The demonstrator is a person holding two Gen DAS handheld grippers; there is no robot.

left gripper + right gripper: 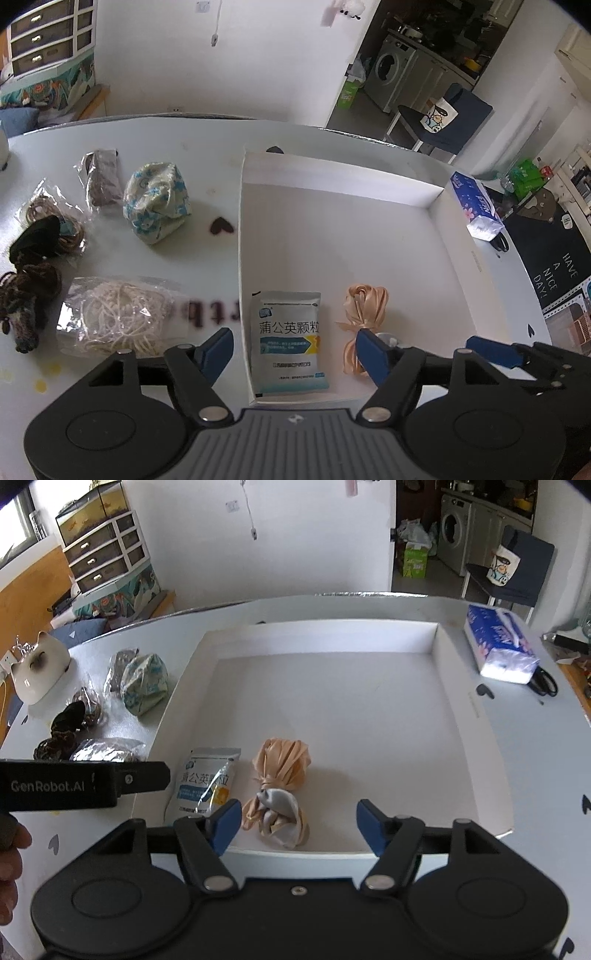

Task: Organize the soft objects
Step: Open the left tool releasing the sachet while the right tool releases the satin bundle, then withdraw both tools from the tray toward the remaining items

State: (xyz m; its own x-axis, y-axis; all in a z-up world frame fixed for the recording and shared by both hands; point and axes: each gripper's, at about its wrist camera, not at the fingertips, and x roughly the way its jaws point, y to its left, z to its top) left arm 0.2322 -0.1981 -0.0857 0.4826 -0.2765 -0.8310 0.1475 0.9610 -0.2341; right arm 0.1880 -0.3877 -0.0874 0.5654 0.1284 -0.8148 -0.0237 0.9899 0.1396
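A shallow white tray [458,716] is seen on a white table [207,177]. Inside it, near the front edge, a medicine sachet [288,343] lies beside a peach ribbon bundle [280,786]. Both the left gripper [291,356] and right gripper [293,825] are spread apart, pinching nothing. More soft bundles, among them a floral cloth pouch [157,206], are left on the table beside the tray.
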